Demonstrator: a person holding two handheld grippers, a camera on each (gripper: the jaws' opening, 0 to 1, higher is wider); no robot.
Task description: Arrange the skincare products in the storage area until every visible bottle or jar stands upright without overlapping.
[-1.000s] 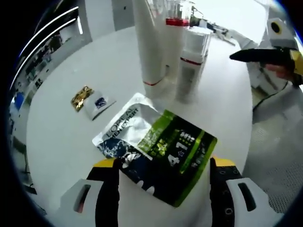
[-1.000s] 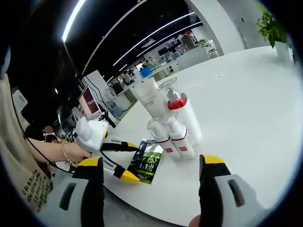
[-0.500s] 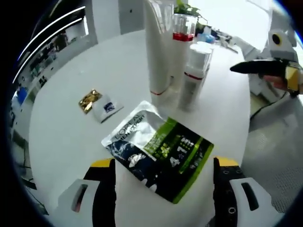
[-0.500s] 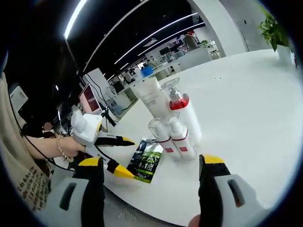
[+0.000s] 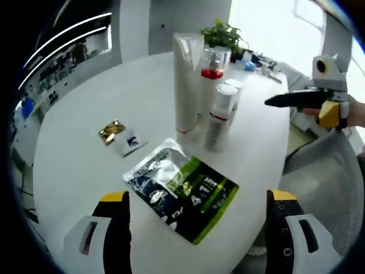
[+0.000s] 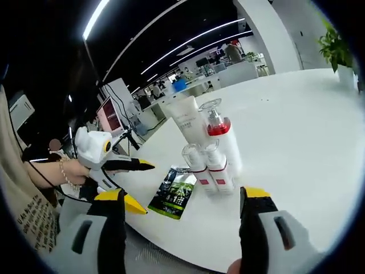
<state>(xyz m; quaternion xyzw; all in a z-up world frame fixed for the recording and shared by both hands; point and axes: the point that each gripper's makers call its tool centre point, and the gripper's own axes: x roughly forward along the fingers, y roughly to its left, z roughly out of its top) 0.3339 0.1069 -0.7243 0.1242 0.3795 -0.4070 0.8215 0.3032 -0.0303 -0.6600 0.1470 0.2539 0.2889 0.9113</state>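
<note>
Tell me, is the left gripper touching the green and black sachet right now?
Apart. In the right gripper view the left gripper hangs beside the sachet, with bare white table between its tips and the packet.

Brightness: the white table is evenly and brightly lit; the room behind it in the right gripper view is dark.
Light source: long ceiling strip lights glow overhead; strong daylight washes in past the table's far edge in the left gripper view.
Glare: the far right corner of the left gripper view is blown out white; the foil pouch shines at its silver end.
Shadows: soft and short, close under the bottles and the pouch.
Distortion: heavy fisheye; the table edge bows and the strip lights curve.
Focus: the table centre is sharp; the far office is small and soft.
</note>
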